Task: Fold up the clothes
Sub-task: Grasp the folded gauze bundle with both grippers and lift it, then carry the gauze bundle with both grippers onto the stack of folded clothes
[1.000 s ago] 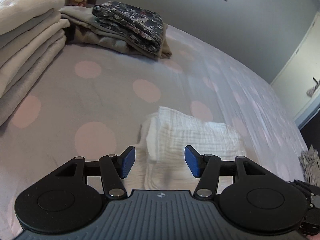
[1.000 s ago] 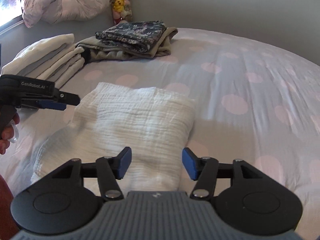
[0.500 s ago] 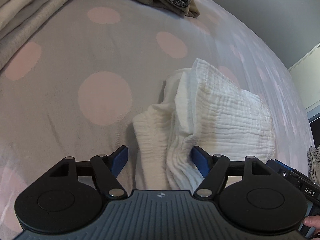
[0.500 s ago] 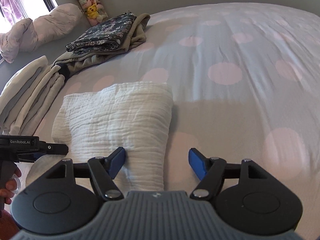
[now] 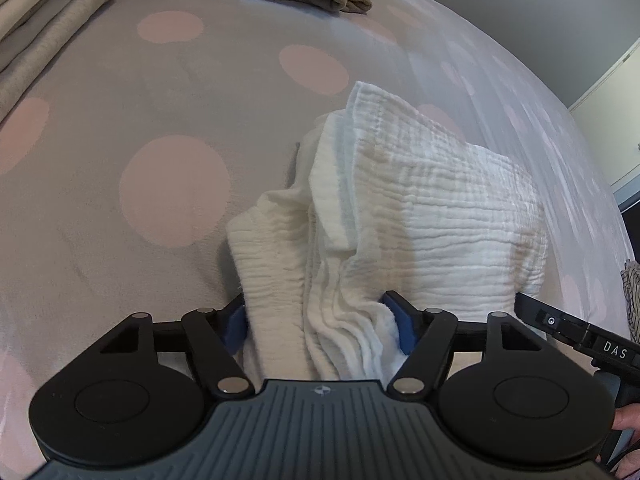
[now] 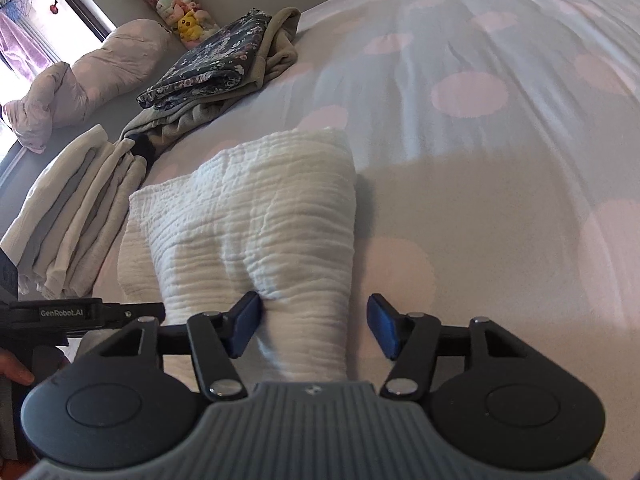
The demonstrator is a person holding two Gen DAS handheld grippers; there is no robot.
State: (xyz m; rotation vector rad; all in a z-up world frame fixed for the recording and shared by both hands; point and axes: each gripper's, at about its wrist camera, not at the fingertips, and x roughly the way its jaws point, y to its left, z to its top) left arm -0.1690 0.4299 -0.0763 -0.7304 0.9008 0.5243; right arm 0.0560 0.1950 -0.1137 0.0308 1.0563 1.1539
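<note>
White cloth (image 5: 432,216), folded and crinkly, lies on the bed (image 5: 152,92), a grey sheet with pink dots, at its near edge between both tongs.

Left tongs (image 5: 320,326): jaws part open and just been closing. Near left edge of the cloth sits bunched between the blue pads (image 5: 402,330); both pads touch the layered folds, so this reads as a grip on the cloth. Left pad is mostly hidden behind fabric.

Right tongs (image 6: 316,330): jaws part open, just been closing too. Near right end of the cloth (image 6: 256,232) is between the pads. Left pad (image 6: 245,326) presses a dent into the fabric; right pad stands clear of it with bare sheet showing in the gap. No grip there.

Each tongs shows in the other's view: right tongs (image 5: 580,340) at the right edge of the left view, left tongs (image 6: 80,314) at the left edge of the right view, with a bit of a hand (image 6: 14,370) under it.

Far left on the bed: stack of folded beige towels (image 6: 76,216). Beyond it a folded floral garment (image 6: 216,60) on an olive one. Far corner: rolled pink duvet (image 6: 92,76) and plush toys (image 6: 176,8) by the wall.
</note>
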